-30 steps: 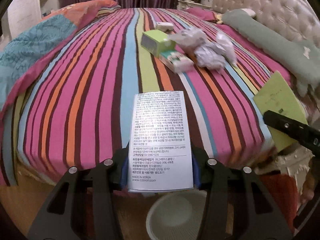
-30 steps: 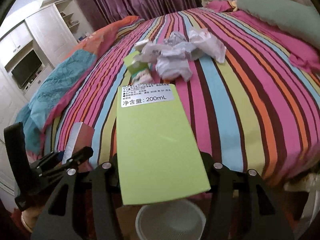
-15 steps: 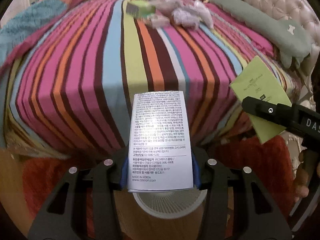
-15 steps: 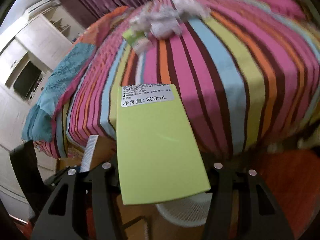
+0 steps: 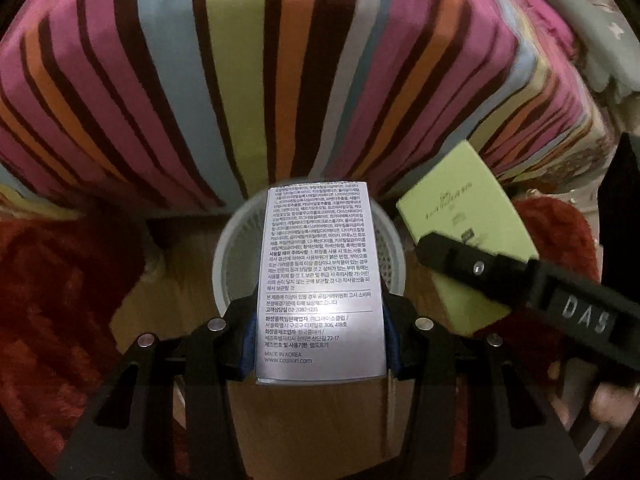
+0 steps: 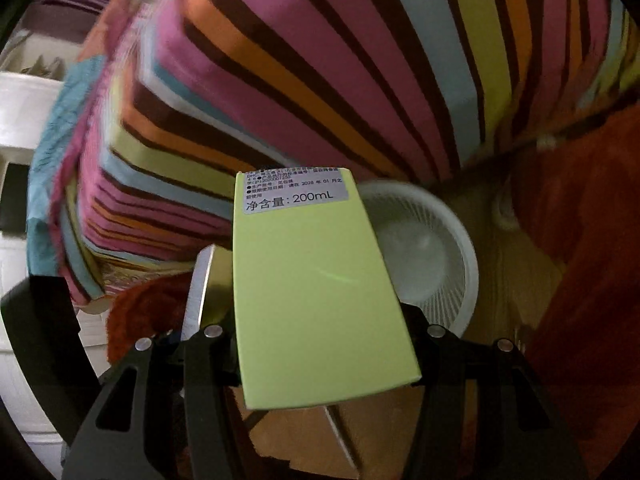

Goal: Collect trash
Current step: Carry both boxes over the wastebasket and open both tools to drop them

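Left tool (image 5: pixel 320 344) is clamped on the white printed carton (image 5: pixel 320 280); right tool (image 6: pixel 320 360) is clamped on the lime-green carton (image 6: pixel 316 280). Both cartons stick out forward past the jaw tips, pointing steeply down at the white slatted waste bin (image 5: pixel 228 256) on the floor.

Risks as I read them:
- Left: carton's far end sits over the bin mouth, so a release looks fine. Main hazard is the right tool coming in from its right side; the green carton is just beside the white one, and the two could knock together over one small opening.
- Right: the bin (image 6: pixel 440 256) is ahead and off to the right of the carton's tip, not under it. Letting go here likely clips the rim or lands on the floor.
- Cartons are light and long. Either one could bridge the rim or tip the bin if it goes in flat rather than end-first.
- Views are motion-blurred, so exact clearance to the rim can't be judged.

Surroundings: striped bedspread (image 5: pixel 280 60) hangs down directly ahead of both tools, bin just in front of the bed edge. Wood floor (image 5: pixel 192 280) under the bin, red shaggy rug (image 5: pixel 60 300) on both sides. White furniture (image 6: pixel 24 120) far left of the right tool.
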Action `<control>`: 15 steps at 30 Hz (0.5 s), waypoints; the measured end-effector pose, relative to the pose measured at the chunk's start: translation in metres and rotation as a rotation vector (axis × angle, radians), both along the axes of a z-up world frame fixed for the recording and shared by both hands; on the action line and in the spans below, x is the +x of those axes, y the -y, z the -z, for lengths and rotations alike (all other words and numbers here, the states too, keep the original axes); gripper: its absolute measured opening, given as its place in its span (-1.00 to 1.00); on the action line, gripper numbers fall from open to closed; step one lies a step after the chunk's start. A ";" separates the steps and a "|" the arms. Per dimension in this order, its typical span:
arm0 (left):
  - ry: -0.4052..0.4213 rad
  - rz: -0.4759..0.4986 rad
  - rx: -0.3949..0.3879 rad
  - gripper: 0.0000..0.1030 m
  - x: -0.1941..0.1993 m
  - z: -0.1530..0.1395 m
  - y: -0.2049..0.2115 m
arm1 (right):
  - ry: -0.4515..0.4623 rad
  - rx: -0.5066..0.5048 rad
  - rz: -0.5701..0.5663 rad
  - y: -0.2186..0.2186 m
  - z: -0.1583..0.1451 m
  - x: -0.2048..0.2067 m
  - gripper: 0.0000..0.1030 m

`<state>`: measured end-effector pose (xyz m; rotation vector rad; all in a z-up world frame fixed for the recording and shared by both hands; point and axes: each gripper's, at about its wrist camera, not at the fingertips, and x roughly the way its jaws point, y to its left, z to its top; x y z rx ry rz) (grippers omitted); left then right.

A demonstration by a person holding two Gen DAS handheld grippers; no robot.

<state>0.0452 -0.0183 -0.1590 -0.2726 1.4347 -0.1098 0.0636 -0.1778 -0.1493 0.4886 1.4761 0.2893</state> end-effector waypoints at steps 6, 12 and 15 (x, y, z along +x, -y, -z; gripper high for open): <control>-0.167 -0.039 -0.038 -0.08 -0.004 0.048 -0.009 | -0.169 -0.002 0.028 0.000 0.038 0.000 0.00; -0.256 -0.037 -0.012 -0.08 0.003 0.078 0.002 | -0.256 -0.044 0.010 -0.010 0.064 0.007 0.00; -0.288 -0.028 -0.007 -0.08 0.005 0.090 0.004 | -0.289 -0.068 0.016 -0.014 0.075 0.010 0.00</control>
